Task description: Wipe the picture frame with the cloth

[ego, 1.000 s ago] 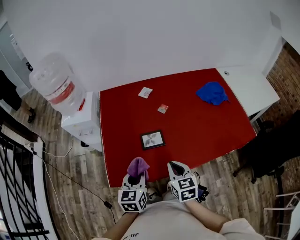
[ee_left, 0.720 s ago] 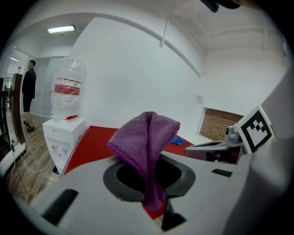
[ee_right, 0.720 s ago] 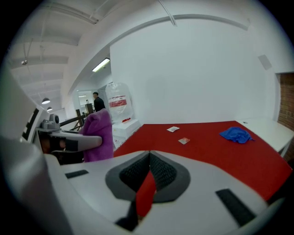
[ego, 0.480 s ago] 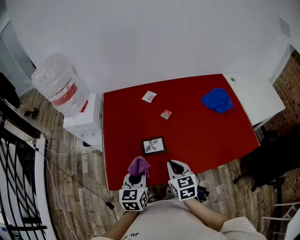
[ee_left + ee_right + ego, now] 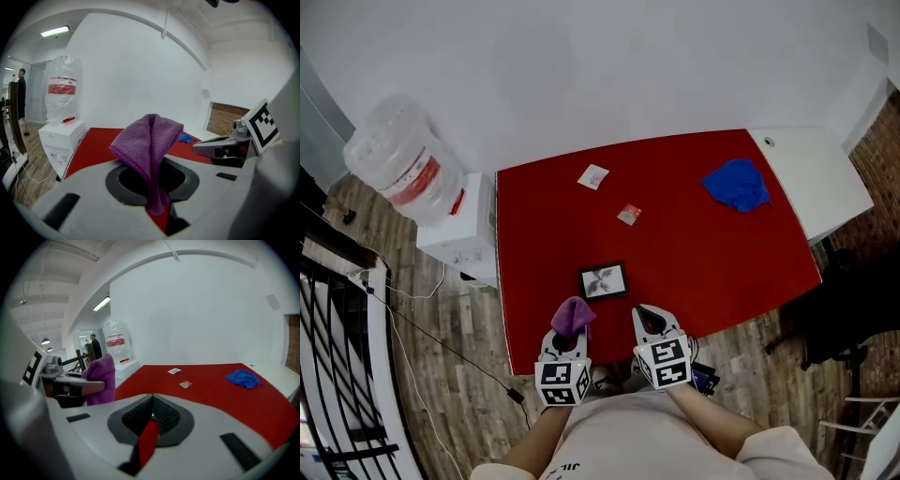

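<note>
A small black picture frame (image 5: 604,280) lies flat on the red table (image 5: 694,253), near its front edge. My left gripper (image 5: 569,334) hovers just in front of the frame's left, shut on a purple cloth (image 5: 573,316) that bunches up out of its jaws (image 5: 149,150). My right gripper (image 5: 649,326) sits beside it at the table's front edge, jaws shut with nothing between them (image 5: 151,417). The purple cloth (image 5: 100,379) also shows at the left of the right gripper view. The frame is hidden in both gripper views.
A blue cloth (image 5: 736,185) lies at the table's far right. Two small packets (image 5: 592,176) (image 5: 628,215) rest toward the back. A water dispenser (image 5: 405,173) stands left of the table, a white counter (image 5: 811,169) to the right. A person (image 5: 20,101) stands far off.
The head camera shifted a little, so the table sits slightly differently in view. Both grippers keep their places at the front edge, the left still shut on the purple cloth.
</note>
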`<move>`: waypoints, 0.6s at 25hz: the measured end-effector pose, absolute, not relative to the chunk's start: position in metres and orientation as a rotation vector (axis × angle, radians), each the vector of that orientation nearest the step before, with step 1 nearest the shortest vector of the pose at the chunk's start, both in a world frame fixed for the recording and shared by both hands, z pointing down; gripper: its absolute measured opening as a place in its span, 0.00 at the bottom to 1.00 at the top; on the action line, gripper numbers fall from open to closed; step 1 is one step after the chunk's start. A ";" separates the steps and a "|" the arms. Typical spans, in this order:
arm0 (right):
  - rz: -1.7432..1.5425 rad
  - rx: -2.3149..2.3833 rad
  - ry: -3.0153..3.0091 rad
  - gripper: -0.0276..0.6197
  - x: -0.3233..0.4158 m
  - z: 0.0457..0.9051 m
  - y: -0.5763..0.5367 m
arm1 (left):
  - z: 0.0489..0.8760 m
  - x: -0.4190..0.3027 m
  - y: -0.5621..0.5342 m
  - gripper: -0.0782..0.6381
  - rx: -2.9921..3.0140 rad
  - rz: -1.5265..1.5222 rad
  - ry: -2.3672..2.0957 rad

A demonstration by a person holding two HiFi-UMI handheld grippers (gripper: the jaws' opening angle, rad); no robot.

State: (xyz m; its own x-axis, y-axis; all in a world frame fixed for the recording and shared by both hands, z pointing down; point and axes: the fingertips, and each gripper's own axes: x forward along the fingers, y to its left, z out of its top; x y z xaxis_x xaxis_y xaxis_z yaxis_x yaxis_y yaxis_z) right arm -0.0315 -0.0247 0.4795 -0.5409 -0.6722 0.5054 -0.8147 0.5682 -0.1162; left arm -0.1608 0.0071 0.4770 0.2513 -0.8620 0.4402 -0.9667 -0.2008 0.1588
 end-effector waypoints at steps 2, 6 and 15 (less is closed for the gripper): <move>0.480 1.204 -2.391 0.05 -0.034 0.485 -0.032 | 0.484 -0.158 -0.005 0.20 2.178 0.402 -1.646; 0.476 1.211 -2.381 0.05 -0.042 0.498 -0.046 | 0.501 -0.158 -0.028 0.20 2.219 0.455 -1.615; 0.500 1.217 -2.358 0.05 -0.050 0.537 -0.071 | 0.545 -0.167 -0.070 0.20 2.281 0.644 -1.573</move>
State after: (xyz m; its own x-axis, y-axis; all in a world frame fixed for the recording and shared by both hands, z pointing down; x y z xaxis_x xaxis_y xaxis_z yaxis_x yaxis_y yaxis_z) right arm -0.0504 -0.0713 0.5366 -0.5172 -0.6706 0.5317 -0.8286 0.5478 -0.1151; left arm -0.1674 -0.0700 0.5449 0.3015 -0.8011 0.5170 -0.9337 -0.3579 -0.0099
